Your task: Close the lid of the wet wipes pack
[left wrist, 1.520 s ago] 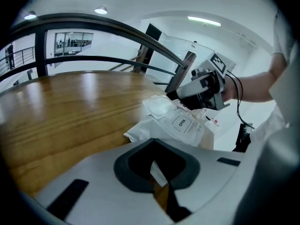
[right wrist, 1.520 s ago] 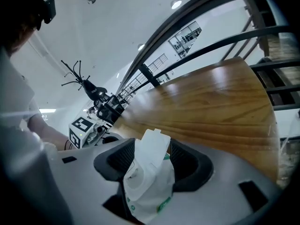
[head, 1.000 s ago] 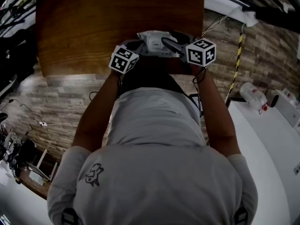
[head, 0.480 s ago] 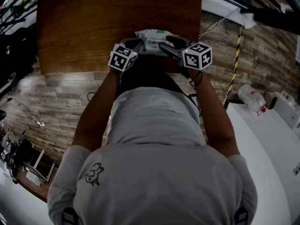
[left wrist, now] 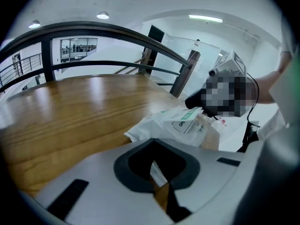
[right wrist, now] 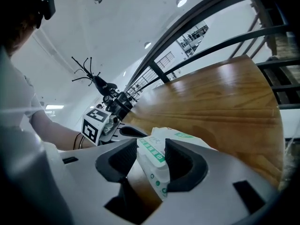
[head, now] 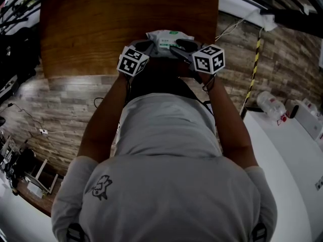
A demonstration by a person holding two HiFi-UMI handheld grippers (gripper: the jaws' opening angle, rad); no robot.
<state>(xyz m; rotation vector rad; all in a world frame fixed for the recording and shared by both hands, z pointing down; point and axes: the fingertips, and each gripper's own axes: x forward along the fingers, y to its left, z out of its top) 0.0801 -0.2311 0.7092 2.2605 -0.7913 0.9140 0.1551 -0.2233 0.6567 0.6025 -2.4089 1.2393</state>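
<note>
Jaws of the right gripper [right wrist: 152, 159] stand wide, just closing around the end of the wet wipes pack [head: 169, 37], which lies at 12 o'clock on the wooden table [head: 101, 29]. The left gripper [left wrist: 158, 175] pinches its seam narrowly. Squeeze squarely so the lid, not clearly visible, seats evenly.

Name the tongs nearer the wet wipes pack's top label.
Right. The right tongs, jaws just closing, straddle the wet wipes pack near its top label; the left tongs sit at the other end.
</note>
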